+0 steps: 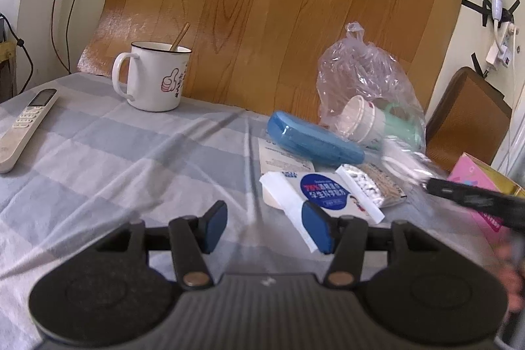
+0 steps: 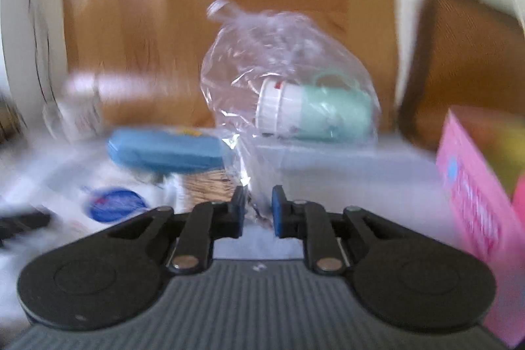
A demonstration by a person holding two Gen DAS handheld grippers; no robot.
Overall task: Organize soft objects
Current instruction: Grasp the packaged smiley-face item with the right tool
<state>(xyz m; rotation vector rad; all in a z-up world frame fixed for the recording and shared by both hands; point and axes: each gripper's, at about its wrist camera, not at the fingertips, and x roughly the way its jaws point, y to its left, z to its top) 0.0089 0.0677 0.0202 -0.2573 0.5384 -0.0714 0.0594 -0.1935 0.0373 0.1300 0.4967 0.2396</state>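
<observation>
Blue-padded fingers of the right tool (image 2: 258,210) stand nearest the right wrist lens, drawn close together with a narrow gap; a fold of the clear plastic bag (image 2: 282,68) sits in that gap. Whether the pads actually grip the film cannot be told — the view is smeared by motion. The bag lies on the desk (image 1: 131,153) at its far right side, slumped against the wood-grain backing, with one white-capped mint bottle (image 2: 311,110) lying on its side inside.

Risks, judged from this position:
- A thin pinch on slack film may slip free, since the bottle's weight sits well away from the pinched fold.
- If the bag is lifted or dragged, the bottle may roll within it and swing the load, or sweep the blue case (image 1: 313,138) and the cotton swab packet (image 1: 370,182), both touching or just beside the bag's skirt.
- The pink box (image 2: 475,186) stands near on the right; a fast sweep could strike it.

The left tool (image 1: 265,225) hovers low over the cloth with its fingers wide apart, holding nothing; its right pad overlaps the white-and-blue packet (image 1: 325,192) in view, contact uncertain.

Count — one plastic bag, one bottle within, one blue case, one swab packet, one white-and-blue packet, one printed leaflet (image 1: 279,158) under the case, one pink box, one enamel mug (image 1: 154,77) holding one stick, one remote control (image 1: 26,127). Mug and remote lie well apart from the bag, on the left.
</observation>
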